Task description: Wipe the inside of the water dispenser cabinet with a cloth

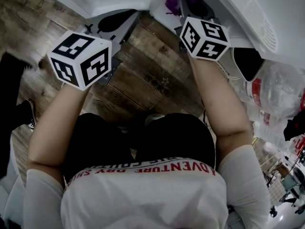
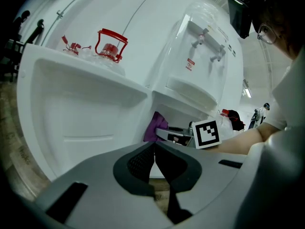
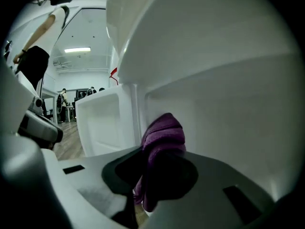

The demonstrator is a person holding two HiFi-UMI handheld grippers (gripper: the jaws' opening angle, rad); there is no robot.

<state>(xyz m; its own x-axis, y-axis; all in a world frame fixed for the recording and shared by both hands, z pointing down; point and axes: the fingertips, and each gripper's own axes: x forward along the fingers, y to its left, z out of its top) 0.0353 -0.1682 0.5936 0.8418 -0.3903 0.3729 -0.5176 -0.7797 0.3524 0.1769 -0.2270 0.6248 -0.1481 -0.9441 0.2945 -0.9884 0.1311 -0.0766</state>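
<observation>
Left side first: the left gripper (image 2: 153, 156) isn't doing much. Its jaws are pressed together with nothing in them, and it hangs in front of the open cabinet door (image 2: 81, 113), near it but not touching as far as I can see. To the right of that door is the opening under the water dispenser (image 2: 200, 56), and that's where the purple cloth (image 3: 164, 135) is. The right gripper (image 3: 152, 171) has it pinched tight, with a bunched wad sticking out past the jaw tips, right up by the white inner wall (image 3: 224, 113). I honestly can't tell if it's touching. Looks like the wiping step itself. Next move, I'd say: press the cloth flat on that wall and sweep across, corners too.
</observation>
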